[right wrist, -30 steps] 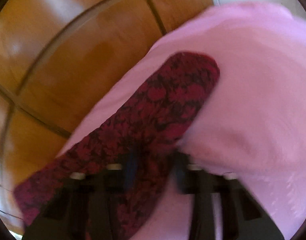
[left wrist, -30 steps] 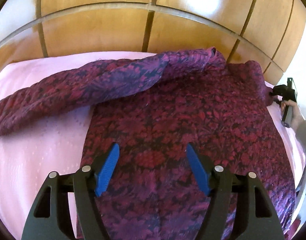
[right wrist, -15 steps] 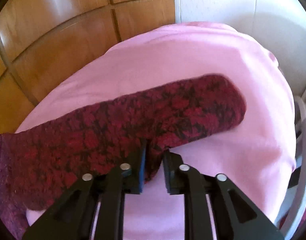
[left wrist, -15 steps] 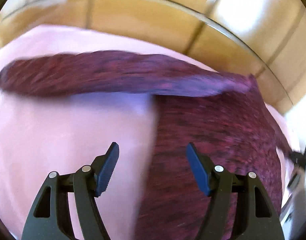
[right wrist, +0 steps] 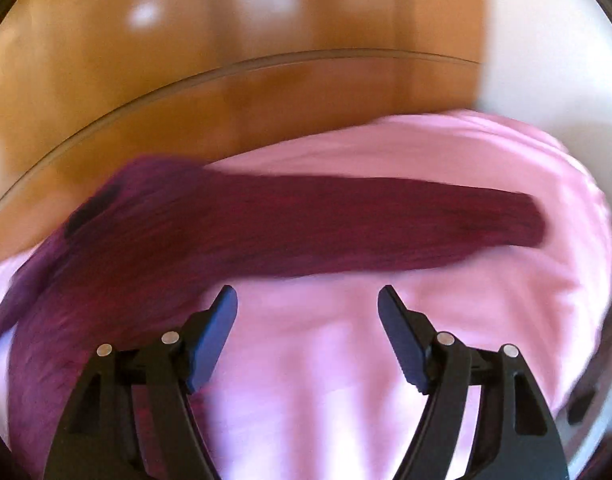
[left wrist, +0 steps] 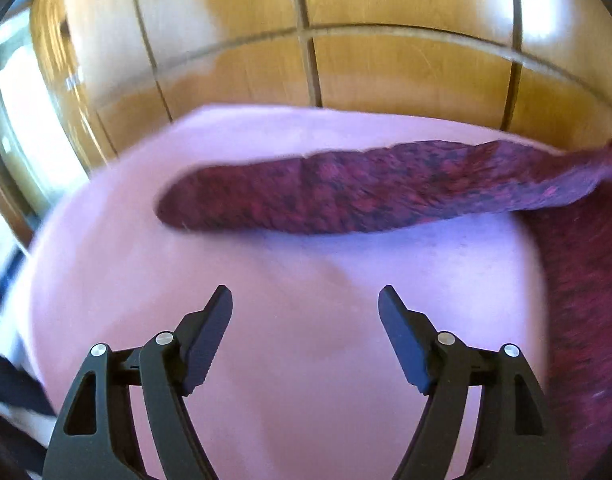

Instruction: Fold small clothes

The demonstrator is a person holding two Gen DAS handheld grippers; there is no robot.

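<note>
A dark red and purple patterned sweater lies on a pink sheet (left wrist: 306,300). In the left wrist view its left sleeve (left wrist: 366,196) stretches out sideways, and the body (left wrist: 586,300) runs down the right edge. My left gripper (left wrist: 305,312) is open and empty over bare sheet, short of the sleeve. In the right wrist view the other sleeve (right wrist: 366,224) lies stretched to the right on the sheet (right wrist: 346,360), with the body (right wrist: 66,300) at the left. My right gripper (right wrist: 307,312) is open and empty just below that sleeve. Both views are blurred by motion.
Wooden panelled wall (left wrist: 386,60) stands behind the covered surface and also shows in the right wrist view (right wrist: 226,60). A white wall (right wrist: 546,60) is at the far right. The sheet's edges drop off at the left (left wrist: 38,280) and the right (right wrist: 598,280).
My right gripper has let go of the right sleeve and opened, pulling back from it. My left gripper has swung left from over the sweater's body to face the left sleeve.
</note>
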